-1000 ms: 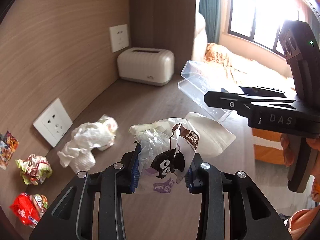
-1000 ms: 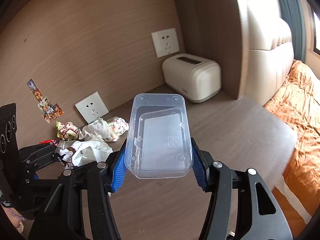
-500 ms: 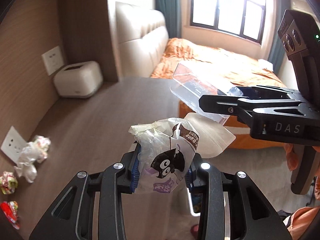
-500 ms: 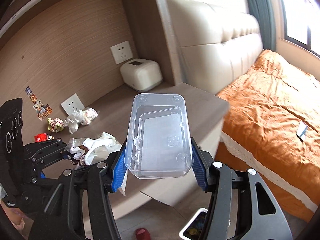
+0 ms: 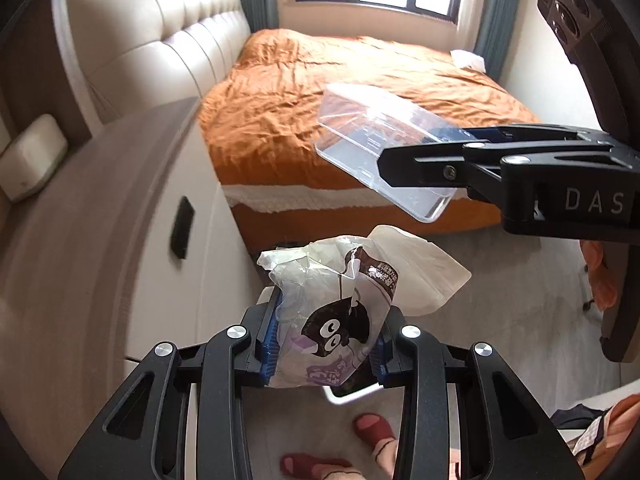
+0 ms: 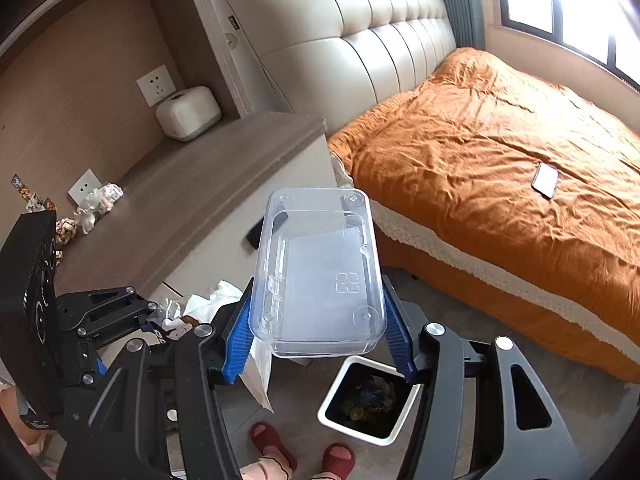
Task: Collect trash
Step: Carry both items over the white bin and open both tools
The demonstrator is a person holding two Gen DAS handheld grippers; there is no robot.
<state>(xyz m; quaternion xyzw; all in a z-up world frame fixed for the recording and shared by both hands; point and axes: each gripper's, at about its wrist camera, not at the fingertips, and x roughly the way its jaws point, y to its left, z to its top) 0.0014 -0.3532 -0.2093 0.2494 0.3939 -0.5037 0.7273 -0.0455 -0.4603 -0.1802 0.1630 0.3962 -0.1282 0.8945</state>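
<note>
My left gripper (image 5: 324, 346) is shut on a crumpled plastic wrapper with a black cartoon face (image 5: 332, 316), held in the air over the floor. My right gripper (image 6: 318, 334) is shut on a clear plastic container (image 6: 320, 272), also seen in the left wrist view (image 5: 380, 148). A white trash bin with a dark inside (image 6: 368, 398) stands on the floor just below the container; its rim shows under the wrapper (image 5: 348, 394). The left gripper with the wrapper (image 6: 176, 320) sits left of the container. Crumpled trash (image 6: 98, 204) lies on the counter (image 6: 192, 196).
A bed with an orange cover (image 6: 500, 160) fills the right side, with a phone (image 6: 545, 179) on it. A white box (image 6: 188, 112) stands at the back of the counter. The person's feet in red slippers (image 6: 272, 442) are by the bin.
Both grippers have swung away from the counter toward the floor and bed, still holding their items. The trash bin has come into view below the container.
</note>
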